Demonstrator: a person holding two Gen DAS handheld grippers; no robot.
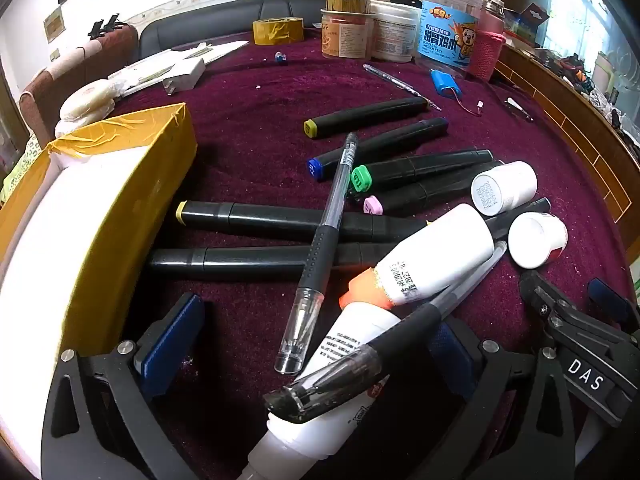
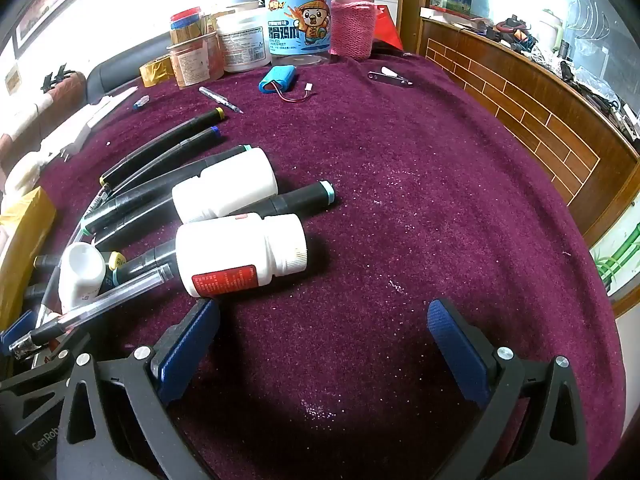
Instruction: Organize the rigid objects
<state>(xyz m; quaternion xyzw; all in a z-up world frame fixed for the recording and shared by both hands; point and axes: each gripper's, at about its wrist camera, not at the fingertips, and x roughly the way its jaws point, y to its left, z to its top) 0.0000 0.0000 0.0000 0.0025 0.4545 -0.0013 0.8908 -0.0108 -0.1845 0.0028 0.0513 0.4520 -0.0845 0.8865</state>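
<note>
Maroon cloth is covering the desk (image 2: 420,200), with jars and a tape roll (image 1: 277,31) standing along its far edge. Both tongs are tilting steeply downward, side by side. The left tongs (image 1: 316,336) are spreading wide over a heap of black markers (image 1: 288,218), two clear pens (image 1: 320,248) and white bottles (image 1: 436,252), a squeeze bottle lying between the pads without either pad pressing on it. Only this view is showing the yellow box (image 1: 120,216) lying just left of the heap. The right tongs (image 2: 324,352) are gaping wide above bare cloth, their left pad just beside a red-labelled bottle (image 2: 240,256). Only the right view is revealing a wooden ledge (image 2: 540,120) running along the desk's right.
</note>
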